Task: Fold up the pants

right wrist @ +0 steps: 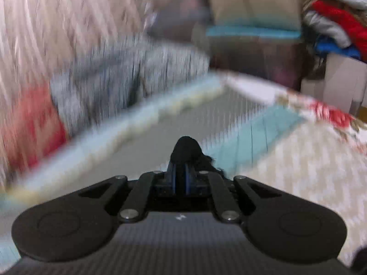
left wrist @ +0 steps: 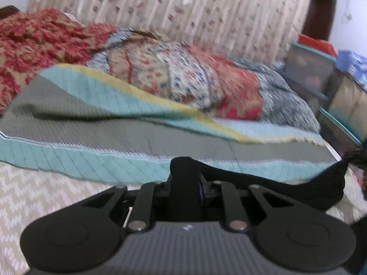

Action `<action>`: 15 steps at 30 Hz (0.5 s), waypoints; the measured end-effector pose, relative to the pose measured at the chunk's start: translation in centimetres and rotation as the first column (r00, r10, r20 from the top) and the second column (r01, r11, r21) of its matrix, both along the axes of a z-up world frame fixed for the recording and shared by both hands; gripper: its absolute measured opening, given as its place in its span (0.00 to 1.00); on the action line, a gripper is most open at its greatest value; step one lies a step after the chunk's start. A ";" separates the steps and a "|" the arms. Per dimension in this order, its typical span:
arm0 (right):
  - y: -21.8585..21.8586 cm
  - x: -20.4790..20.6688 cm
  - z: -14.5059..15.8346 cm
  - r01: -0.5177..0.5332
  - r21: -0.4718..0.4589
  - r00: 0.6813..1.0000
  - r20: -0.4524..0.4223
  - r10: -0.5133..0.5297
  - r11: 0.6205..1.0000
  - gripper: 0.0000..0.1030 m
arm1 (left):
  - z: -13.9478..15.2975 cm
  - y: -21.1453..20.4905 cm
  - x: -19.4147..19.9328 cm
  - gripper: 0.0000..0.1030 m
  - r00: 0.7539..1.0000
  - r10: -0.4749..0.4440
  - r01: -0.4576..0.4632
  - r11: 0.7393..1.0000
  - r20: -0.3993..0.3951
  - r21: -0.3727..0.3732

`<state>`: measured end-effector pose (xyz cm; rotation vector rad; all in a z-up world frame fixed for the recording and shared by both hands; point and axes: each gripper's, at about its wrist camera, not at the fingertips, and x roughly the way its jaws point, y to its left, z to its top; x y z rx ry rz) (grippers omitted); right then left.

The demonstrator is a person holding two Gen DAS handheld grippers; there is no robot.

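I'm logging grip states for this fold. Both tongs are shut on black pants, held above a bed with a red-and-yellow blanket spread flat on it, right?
Not quite. The left tongs and right tongs are both shut on the black pants, but the flat blanket on the bed is grey and teal with a yellow stripe, as the left wrist view shows.

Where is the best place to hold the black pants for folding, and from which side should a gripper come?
Hold the black pants at the upper edge, near its ends, coming from above. The left gripper and right gripper are each shut on a bunch of this edge, and the cloth sags between them.
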<state>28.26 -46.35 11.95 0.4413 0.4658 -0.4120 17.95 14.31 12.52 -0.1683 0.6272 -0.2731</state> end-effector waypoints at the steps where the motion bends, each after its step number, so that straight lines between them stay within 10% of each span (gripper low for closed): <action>1: -0.8 0.8 0.1 0.019 0.036 1.000 0.018 -0.020 0.999 0.10 | -0.3 0.1 1.0 0.15 0.999 0.034 -0.034 0.999 -0.004 -0.006; 3: -2.1 3.5 -0.8 0.029 0.117 0.999 0.030 -0.033 0.993 0.13 | -1.7 -0.2 3.2 0.37 0.993 0.119 -0.119 0.993 -0.025 0.003; 5: -2.8 6.2 -2.7 0.059 0.153 0.997 -0.067 -0.049 0.986 0.42 | -4.0 -1.1 5.8 0.65 0.972 0.222 -0.212 0.970 -0.080 0.117; 7: -2.8 7.1 -4.0 0.134 0.114 0.984 -0.132 -0.119 0.984 0.48 | -5.8 -1.4 7.4 0.61 0.950 0.275 -0.245 0.950 -0.147 0.194; 15: -6.2 1.4 -7.2 0.094 0.237 0.993 -0.091 -0.074 0.967 0.50 | -4.6 5.2 1.3 0.88 0.932 0.333 -0.331 0.943 -0.147 0.039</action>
